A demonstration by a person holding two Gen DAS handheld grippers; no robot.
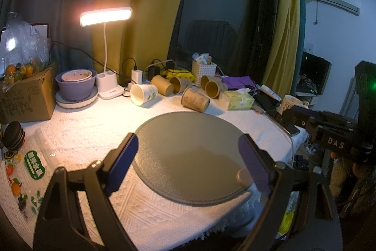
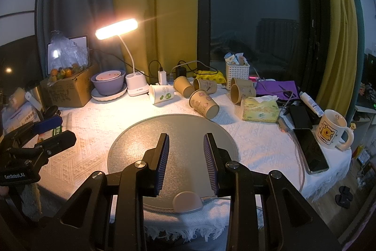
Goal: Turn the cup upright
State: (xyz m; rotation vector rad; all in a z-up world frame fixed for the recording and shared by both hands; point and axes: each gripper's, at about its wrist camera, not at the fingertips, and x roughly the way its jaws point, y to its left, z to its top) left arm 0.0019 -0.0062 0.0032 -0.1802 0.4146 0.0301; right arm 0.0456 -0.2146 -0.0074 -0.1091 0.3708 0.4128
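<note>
Cup [image 2: 204, 103]: on its side, beyond the mat, mouth toward lamp
Nearer: probably right gripper [image 2: 186, 161], jaws part-open, empty
Left gripper [image 1: 188, 164]: wide, empty

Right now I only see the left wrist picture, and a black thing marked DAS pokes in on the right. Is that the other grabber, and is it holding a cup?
Observer: Yes, that's it. The right gripper has its jaws open with nothing between them, above the round grey mat.
Operator: What is the pale cup half hidden behind it?
Observer: A white mug, standing upright, with a yellow cartoon on it and its handle facing right.
Operator: Anything next to it?
Observer: A dark phone lies flat just left of the mug.
</note>
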